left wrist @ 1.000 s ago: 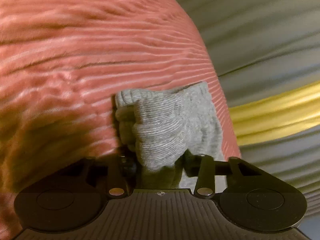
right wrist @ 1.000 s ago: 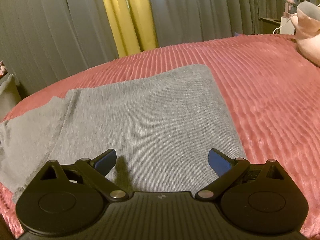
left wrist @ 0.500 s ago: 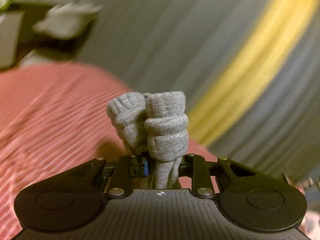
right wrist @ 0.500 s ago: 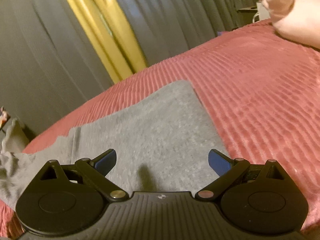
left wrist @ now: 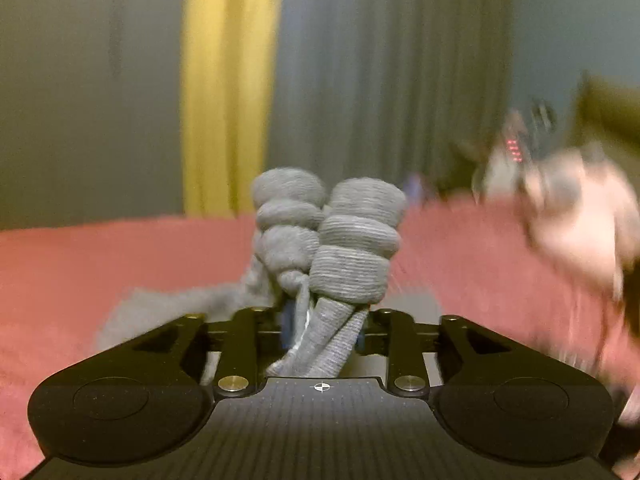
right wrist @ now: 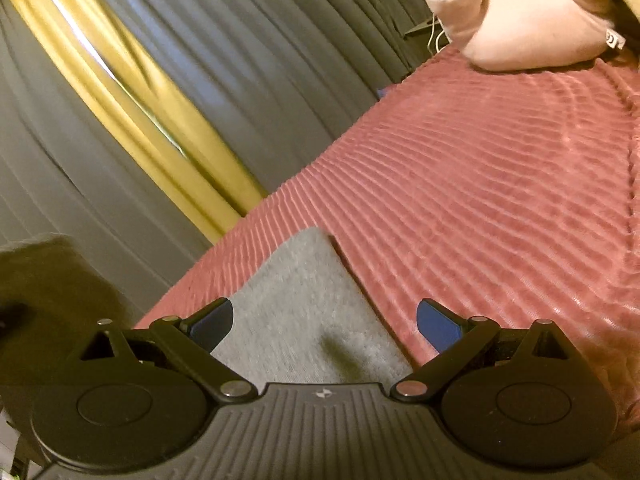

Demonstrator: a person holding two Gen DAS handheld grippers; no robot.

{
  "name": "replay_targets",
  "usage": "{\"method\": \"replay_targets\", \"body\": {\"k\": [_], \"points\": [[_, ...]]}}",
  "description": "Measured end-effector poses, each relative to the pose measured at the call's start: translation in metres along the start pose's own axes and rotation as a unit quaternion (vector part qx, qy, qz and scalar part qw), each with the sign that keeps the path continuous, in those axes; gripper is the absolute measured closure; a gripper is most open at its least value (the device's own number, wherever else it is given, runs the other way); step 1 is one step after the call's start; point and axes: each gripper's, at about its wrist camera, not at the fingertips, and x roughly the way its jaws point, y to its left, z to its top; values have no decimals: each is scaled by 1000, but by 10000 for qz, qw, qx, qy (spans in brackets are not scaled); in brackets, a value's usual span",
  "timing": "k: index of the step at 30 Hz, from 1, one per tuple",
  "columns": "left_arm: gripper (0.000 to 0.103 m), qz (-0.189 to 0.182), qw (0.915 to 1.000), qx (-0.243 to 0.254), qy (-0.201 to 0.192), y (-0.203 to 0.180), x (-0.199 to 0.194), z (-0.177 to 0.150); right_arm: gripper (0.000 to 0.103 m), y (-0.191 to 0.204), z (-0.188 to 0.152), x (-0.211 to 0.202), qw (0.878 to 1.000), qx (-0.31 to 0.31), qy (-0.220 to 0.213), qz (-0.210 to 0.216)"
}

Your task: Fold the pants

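So the left gripper (left wrist: 320, 320) was clamped on the bunched cuffs (left wrist: 332, 240) mid-frame, jaws having just eased a bit, probably to carry that end over. Right gripper (right wrist: 324, 320) sat wide apart, empty, above the pants (right wrist: 304, 300) flat on the bed (right wrist: 480, 180), low center.

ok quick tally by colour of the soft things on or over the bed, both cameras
grey: 1, the pants, bunched end clamped in the left gripper
pink: 1, the plush toy
red: 1, the ribbed bedspread
total: 3
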Motion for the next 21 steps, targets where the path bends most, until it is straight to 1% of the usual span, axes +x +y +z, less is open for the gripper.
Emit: {"method": "replay_targets", "body": {"k": [1, 2, 3, 4, 5, 6, 7, 8, 9, 10, 11, 12, 13, 14, 15, 16, 17, 18, 19, 20, 21], "points": [[66, -57, 9984, 237, 507, -14, 19, -15, 4, -2, 1, 1, 10000, 32, 5, 9], [63, -72, 9945, 399, 967, -19, 35, -25, 4, -4, 2, 1, 10000, 79, 10, 33], [63, -60, 9877, 572, 1451, -22, 50, -37, 4, -5, 3, 0, 9999, 120, 17, 60], [62, -86, 9836, 705, 1655, -23, 53, -46, 4, -6, 3, -1, 9998, 161, 24, 97], [54, -132, 9836, 848, 1588, -20, 46, -53, 4, -8, 4, -2, 9997, 197, 48, 169], [38, -250, 9853, 883, 1443, -12, 35, -54, 4, -7, 4, -1, 9995, 216, 77, 238], [26, -358, 9867, 779, 1383, -3, 26, -53, 4, -6, 4, -1, 9992, 220, 119, 311], [7, -461, 9892, 495, 1298, 10, 15, -50, 4, -5, 4, 0, 9990, 193, 162, 382], [7, -531, 9909, 70, 1232, 26, 5, -45, 4, -4, 4, 1, 9987, 136, 203, 440], [7, -625, 9898, -367, 1224, 43, -4, -39, 4, 0, 3, 3, 9983, 57, 273, 502], [7, -799, 9854, -896, 1206, 65, -10, -34, 4, 3, 2, 5, 9978, 14, 361, 551], [6, -953, 9795, -1365, 1131, 81, -20, -31, 5, 6, 0, 6, 9969, -2, 456, 645], [6, -988, 9732, -1794, 1046, 103, -25, -31, 5, 8, -1, 6, 9954, 25, 570, 764], [6, -840, 9667, -2197, 1011, 126, -28, -34, 5, 9, -2, 7, 9936, 88, 715, 870], [6, -598, 9611, -2509, 993, 148, -29, -38, 5, 11, -3, 9, 9914, 150, 863, 969], [6, -324, 9557, -2752, 988, 165, -28, -40, 5, 12, -5, 11, 9891, 180, 1025, 1045], [6, 27, 9464, -3066, 1018, 185, -30, -45, 6, 12, -5, 17, 9865, 197, 1231, 1059], [6, 263, 9350, -3381, 1037, 202, -32, -51, 6, 11, -4, 21, 9855, 247, 1343, 1002], [6, 343, 9218, -3725, 1014, 220, -33, -61, 6, 8, -4, 28, 9829, 383, 1522, 958], [6, 314, 9054, -4123, 962, 236, -34, -71, 6, 4, -4, 38, 9764, 631, 1813, 989], [6, 361, 8901, -4436, 984, 246, -33, -79, 6, 1, -4, 43, 9735, 785, 1904, 991]]}}
